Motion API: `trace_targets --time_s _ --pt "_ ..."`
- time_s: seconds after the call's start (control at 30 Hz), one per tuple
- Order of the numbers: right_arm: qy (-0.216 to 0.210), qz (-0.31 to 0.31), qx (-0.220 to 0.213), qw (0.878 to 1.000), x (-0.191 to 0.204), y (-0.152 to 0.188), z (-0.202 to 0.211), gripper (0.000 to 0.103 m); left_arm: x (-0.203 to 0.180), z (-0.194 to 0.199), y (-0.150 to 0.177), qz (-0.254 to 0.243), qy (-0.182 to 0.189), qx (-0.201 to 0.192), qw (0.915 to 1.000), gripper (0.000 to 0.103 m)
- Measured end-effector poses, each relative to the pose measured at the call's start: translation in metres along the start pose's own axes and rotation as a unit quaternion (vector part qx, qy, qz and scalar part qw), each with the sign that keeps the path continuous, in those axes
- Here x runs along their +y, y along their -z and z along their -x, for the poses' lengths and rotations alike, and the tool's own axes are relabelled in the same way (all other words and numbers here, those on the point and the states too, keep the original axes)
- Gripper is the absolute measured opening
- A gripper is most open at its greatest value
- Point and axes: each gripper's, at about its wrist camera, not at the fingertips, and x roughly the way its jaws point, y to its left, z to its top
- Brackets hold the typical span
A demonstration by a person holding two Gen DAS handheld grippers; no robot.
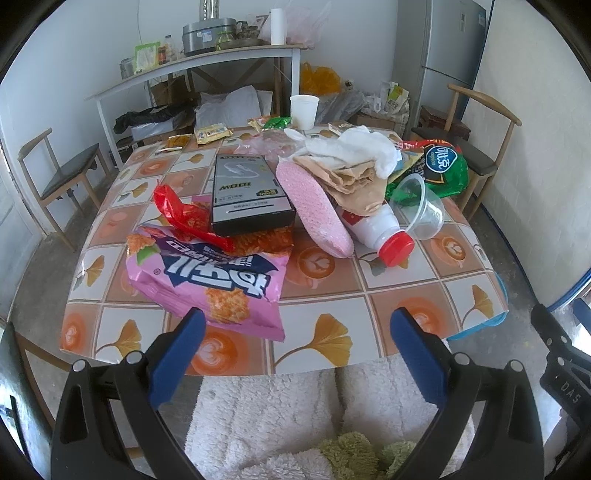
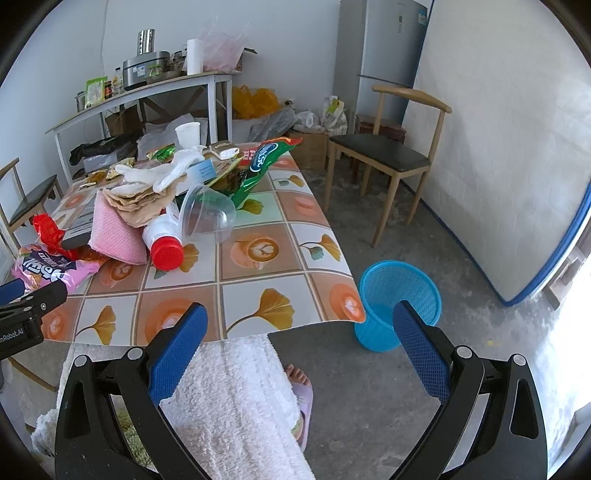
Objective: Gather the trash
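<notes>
Both your grippers, left gripper and right gripper, released, holding nothing, poised off bench near edge; trash heaped mid-bench, pink snack bag nearest; blue bin on floor by near right corner, handy for drops

A pink snack bag lies flat near the table's front edge; a white bottle with red cap lies toppled mid-table, a clear plastic cup tipped beside it.

Wooden chair beside grey fridge; second chair at left wall; white side table holding rice cooker, paper roll, jars; yellow bag on floor
</notes>
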Motion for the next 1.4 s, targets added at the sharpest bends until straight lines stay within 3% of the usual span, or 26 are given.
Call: trace_targets --time_s 0.8,1.4 --pt "0.008 0.0 -0.005 1.0 -0.005 -0.004 -0.001 0.096 0.014 0.002 -0.003 0.009 -0.014 -0.002 0.9999 0.097" --pt "-0.029 0.03 -0.01 0.999 0.021 -0.013 -0.006 0.096 0.032 0.005 -0.002 0.03 -0.039 -0.003 0.9988 0.097"
